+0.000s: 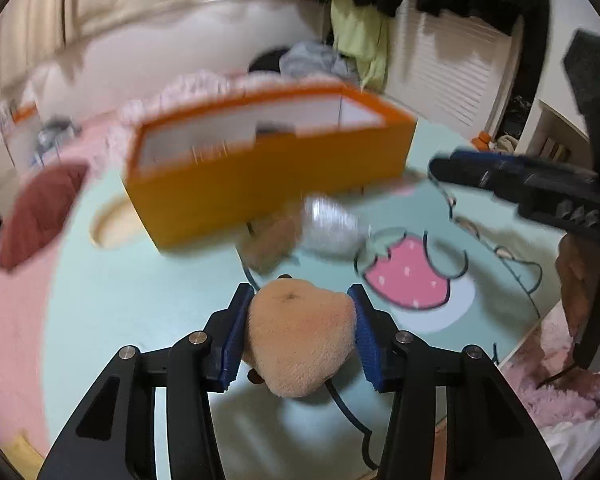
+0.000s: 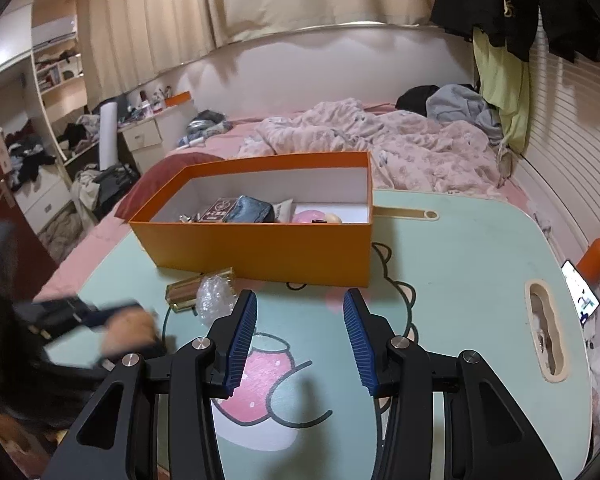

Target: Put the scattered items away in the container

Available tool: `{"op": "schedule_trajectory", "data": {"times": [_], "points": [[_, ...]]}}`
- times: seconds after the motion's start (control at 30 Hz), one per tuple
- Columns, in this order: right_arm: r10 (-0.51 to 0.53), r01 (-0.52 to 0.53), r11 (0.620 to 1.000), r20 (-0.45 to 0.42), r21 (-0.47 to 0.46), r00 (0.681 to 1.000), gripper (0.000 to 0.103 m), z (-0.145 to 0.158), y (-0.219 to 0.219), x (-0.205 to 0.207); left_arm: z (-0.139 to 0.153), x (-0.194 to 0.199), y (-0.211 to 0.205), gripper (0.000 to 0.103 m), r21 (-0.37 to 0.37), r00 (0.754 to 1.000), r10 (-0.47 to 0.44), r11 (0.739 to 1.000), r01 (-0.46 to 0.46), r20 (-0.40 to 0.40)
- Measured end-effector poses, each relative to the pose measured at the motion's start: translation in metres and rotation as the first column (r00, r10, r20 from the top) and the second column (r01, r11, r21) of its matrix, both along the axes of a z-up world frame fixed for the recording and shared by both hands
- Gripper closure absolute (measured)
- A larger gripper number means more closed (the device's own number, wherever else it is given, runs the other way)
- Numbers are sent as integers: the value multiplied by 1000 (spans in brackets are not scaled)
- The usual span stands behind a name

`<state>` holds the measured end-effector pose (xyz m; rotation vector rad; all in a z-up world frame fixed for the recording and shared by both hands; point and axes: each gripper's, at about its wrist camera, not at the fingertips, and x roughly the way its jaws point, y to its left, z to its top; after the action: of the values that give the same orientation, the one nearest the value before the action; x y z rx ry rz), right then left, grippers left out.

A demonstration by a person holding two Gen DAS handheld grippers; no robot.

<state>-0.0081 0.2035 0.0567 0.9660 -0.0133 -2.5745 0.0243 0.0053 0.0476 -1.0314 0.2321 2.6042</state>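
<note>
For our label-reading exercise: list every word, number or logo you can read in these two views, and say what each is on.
No text can be read.
Dark red packet in the orange box: print too small to read.
Gold emblem on the hanging black garment: too blurred to read.
Lit phone screen: marks too small to read.

Scattered things and the orange box in front of you

Your tan plush toy [image 1: 300, 336] is squeezed between blue pads, low over the mint counter [image 2: 460, 264]. The open orange box [image 2: 260, 240] sits farther back, already holding a denim pouch [image 2: 252, 209], a dark card [image 2: 219, 210] and a pink round piece [image 2: 310, 216]. Just before its front wall lie a crinkled clear bag [image 2: 216, 300] and a small gold-edged case [image 2: 188, 292].
</note>
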Motion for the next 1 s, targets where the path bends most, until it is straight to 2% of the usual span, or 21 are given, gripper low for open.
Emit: {"op": "schedule_trajectory", "data": {"times": [0.07,0.13,0.2,0.27,0.33,0.43,0.5,0.6,0.7,0.73,0.77,0.9,1.0], "points": [[0,1,1000,7,-7,1000,59,-1,0,-1,27,-4,0,54,-8,997,-2,1000,1,-78],[4,-4,1000,11,-9,1000,59,-2,-2,-1,55,-21,-5,54,40,990,24,999,-19,-138],[9,-9,1000,10,3,1000,59,-4,-5,0,72,-42,-11,53,99,987,57,994,-42,-150],[11,-12,1000,10,15,1000,59,-6,-6,1,79,-72,-18,53,149,987,94,986,-74,-130],[11,-11,1000,11,19,1000,59,-8,-7,2,75,-97,-20,53,167,988,117,981,-99,-101],[11,-11,1000,21,13,1000,59,-11,-5,1,56,-127,-22,54,197,992,129,972,-125,-6],[7,-7,1000,25,9,1000,59,-11,-3,1,44,-141,-21,53,210,991,126,969,-132,43],[5,-5,1000,31,2,1000,59,-13,-1,-1,35,-149,-17,53,203,988,139,968,-151,71],[11,-11,1000,40,-9,999,59,-14,0,-1,26,-156,-19,37,188,978,174,963,-193,113],[13,-13,1000,42,-11,999,59,-15,0,-1,26,-156,-20,30,184,974,194,960,-212,115],[15,-15,1000,42,-10,999,59,-15,-1,-1,26,-155,-22,29,193,971,211,954,-229,110],[21,-21,1000,47,-10,999,59,-16,-3,0,39,-136,-38,29,295,973,221,927,-230,64],[25,-24,1000,51,-13,998,59,-17,-4,1,52,-119,-43,29,295,975,218,931,-217,28]]}}
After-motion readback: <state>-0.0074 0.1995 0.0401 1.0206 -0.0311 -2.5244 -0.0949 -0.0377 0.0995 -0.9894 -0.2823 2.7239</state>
